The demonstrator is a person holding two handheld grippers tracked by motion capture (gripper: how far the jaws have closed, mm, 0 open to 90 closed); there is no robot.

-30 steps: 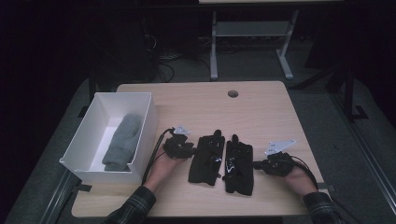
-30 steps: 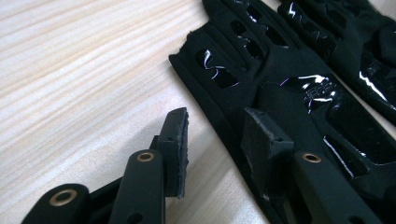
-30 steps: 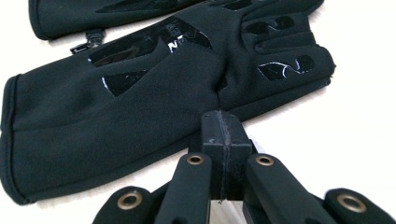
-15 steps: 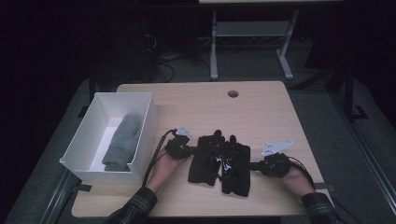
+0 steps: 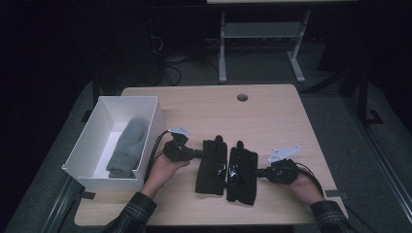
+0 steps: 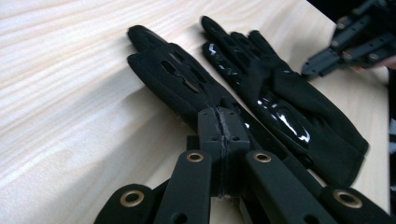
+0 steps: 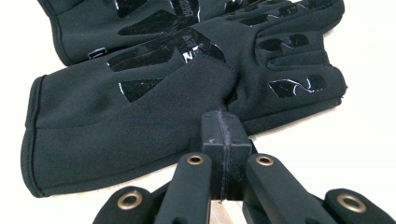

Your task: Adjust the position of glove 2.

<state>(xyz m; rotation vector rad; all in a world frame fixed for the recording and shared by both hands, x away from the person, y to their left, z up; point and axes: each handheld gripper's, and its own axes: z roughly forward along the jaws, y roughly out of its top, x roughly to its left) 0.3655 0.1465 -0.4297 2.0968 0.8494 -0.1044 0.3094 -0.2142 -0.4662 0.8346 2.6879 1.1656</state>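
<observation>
1. Side by side near the worktop's [image 5: 272, 104] front edge lie two black gloves [image 5: 212, 166].
2. Left tongs [image 5: 201, 154] and right tongs [image 5: 259, 172], jaws together, each pinch one glove's edge.
3. One white box [image 5: 92, 141] at the left edge holds one grey cloth [image 5: 127, 148].

matt black cloth gloves [image 5: 227, 167] with glossy patches, pale smooth wood-grain table [image 5: 204, 102], matt white box [image 5: 145, 109]
</observation>
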